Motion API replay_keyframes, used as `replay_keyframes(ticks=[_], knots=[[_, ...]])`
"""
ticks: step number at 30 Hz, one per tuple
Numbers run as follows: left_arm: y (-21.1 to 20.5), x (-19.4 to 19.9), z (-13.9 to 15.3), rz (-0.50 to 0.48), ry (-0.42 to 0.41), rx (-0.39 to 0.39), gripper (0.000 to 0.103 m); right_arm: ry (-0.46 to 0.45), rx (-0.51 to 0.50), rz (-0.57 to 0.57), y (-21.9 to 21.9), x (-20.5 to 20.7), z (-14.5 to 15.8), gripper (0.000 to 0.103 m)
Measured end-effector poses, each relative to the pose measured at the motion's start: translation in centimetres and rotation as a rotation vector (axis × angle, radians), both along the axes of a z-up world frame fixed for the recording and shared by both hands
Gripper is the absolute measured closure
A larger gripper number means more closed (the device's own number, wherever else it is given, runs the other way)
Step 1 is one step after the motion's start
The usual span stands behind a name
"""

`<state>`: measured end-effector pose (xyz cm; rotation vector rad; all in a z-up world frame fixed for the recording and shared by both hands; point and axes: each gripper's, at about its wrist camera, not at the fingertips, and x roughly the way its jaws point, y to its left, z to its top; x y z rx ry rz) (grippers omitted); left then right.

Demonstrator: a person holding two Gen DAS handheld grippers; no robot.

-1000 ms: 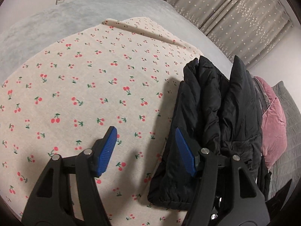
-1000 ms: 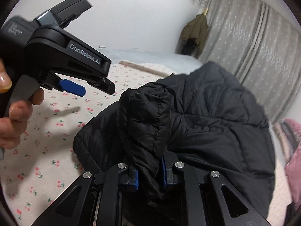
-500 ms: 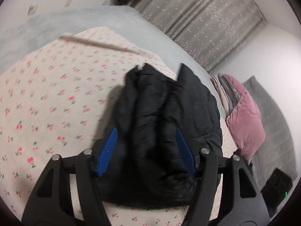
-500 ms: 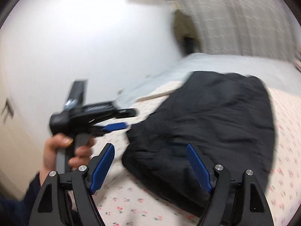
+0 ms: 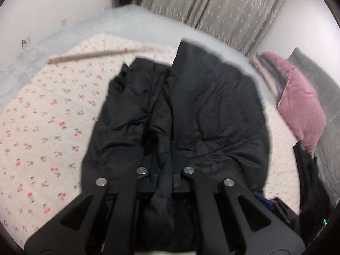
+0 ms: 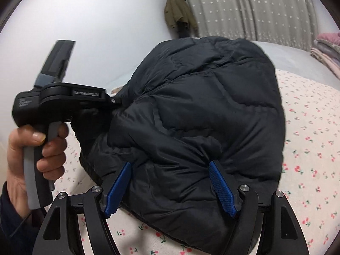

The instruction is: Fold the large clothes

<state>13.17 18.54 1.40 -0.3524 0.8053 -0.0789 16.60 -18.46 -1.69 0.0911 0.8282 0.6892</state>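
Observation:
A black puffer jacket [image 5: 212,110] lies bunched and folded on the cherry-print sheet [image 5: 42,127]. My left gripper [image 5: 164,170] is shut on a fold of the jacket at its near edge; the pads are buried in the fabric. In the right wrist view the jacket [image 6: 212,116] fills the middle. My right gripper [image 6: 170,187] is open, its blue pads [image 6: 222,191] spread on either side of the jacket's near edge. The left gripper [image 6: 115,104] shows there from the side, its tip in the jacket's left edge, held by a hand [image 6: 38,148].
A pink cushion [image 5: 301,106] and a grey quilt [image 5: 318,74] lie at the right. More dark clothing [image 5: 310,180] sits at the right edge. Grey curtains [image 6: 255,10] and a hanging olive coat [image 6: 178,14] stand behind the bed. A grey blanket [image 5: 63,38] covers the far part.
My right gripper let go of the jacket and opened, then came back to its near edge. My left gripper moved right over the jacket and shut on a fold.

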Motion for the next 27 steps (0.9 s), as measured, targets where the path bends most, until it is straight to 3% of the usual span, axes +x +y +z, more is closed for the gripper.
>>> replay_keyframes(ticks=[2, 4, 6, 8, 11, 17, 19, 22, 27], knots=[[0.9, -2.6, 1.8, -0.012, -0.09, -0.019, 0.097, 0.021, 0.067, 0.018, -0.6, 0.7, 0.0, 0.027], [1.1, -3.5, 1.8, -0.001, -0.089, 0.015, 0.097, 0.036, 0.126, 0.046, -1.0, 1.7, -0.1, 0.027], [0.9, -2.7, -0.4, 0.023, 0.006, 0.112, 0.097, 0.05, 0.124, 0.058, -0.4, 2.4, -0.6, 0.027], [1.5, -1.7, -3.0, 0.033, 0.099, 0.145, 0.096, 0.054, 0.076, 0.077, 0.8, 2.7, -1.3, 0.027], [3.1, -1.0, -5.2, 0.045, 0.166, 0.122, 0.096, 0.061, 0.007, 0.112, 2.7, 3.1, -2.1, 0.027], [3.9, 0.1, -6.5, 0.044, 0.203, 0.084, 0.095, 0.093, -0.078, 0.114, 4.2, 4.4, -2.4, 0.027], [3.8, 0.3, -6.3, 0.046, 0.201, 0.097, 0.094, 0.102, -0.083, 0.129, 4.4, 4.5, -0.9, 0.027], [3.6, 0.2, -6.2, 0.039, 0.195, 0.117, 0.093, 0.032, -0.025, 0.094, 3.1, 4.9, 2.8, 0.027], [2.7, 0.1, -5.9, 0.036, 0.201, 0.137, 0.093, 0.048, 0.029, -0.02, 2.6, 13.1, 5.7, 0.028]])
